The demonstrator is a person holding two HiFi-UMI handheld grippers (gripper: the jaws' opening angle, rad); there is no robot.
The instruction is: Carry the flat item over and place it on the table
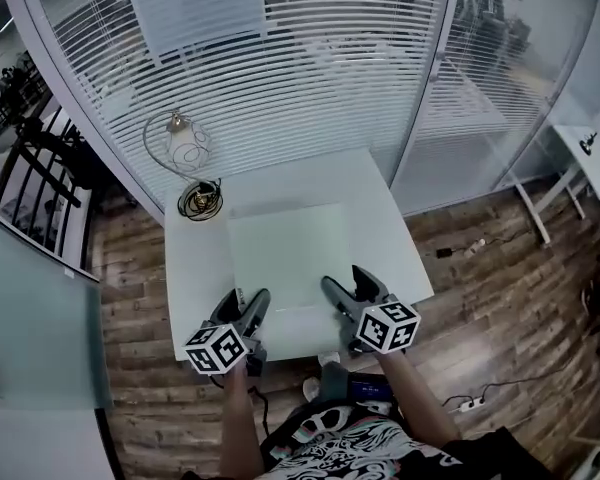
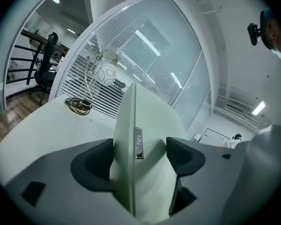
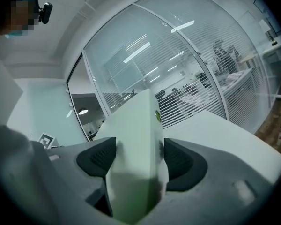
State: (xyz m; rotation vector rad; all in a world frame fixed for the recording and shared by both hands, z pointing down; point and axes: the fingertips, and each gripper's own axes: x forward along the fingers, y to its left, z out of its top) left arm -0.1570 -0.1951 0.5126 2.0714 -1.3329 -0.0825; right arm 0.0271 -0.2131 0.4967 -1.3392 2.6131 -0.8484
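A flat pale-green panel (image 1: pixel 290 258) lies level over the white table (image 1: pixel 195 268), held at its near edge by both grippers. My left gripper (image 1: pixel 248 311) is shut on its near left edge, and in the left gripper view the panel (image 2: pixel 131 139) stands edge-on between the dark pads (image 2: pixel 96 165). My right gripper (image 1: pixel 342 295) is shut on the near right edge; in the right gripper view the panel (image 3: pixel 136 149) fills the gap between the pads (image 3: pixel 180 165). I cannot tell whether the panel rests on the table or hovers just above it.
A wire-loop lamp (image 1: pixel 180 146) and a coiled cable (image 1: pixel 200 200) sit at the table's far left corner. Glass walls with blinds (image 1: pixel 280 68) curve behind the table. Wooden floor (image 1: pixel 480 298) surrounds it, with a power strip (image 1: pixel 467 405) and cables at right.
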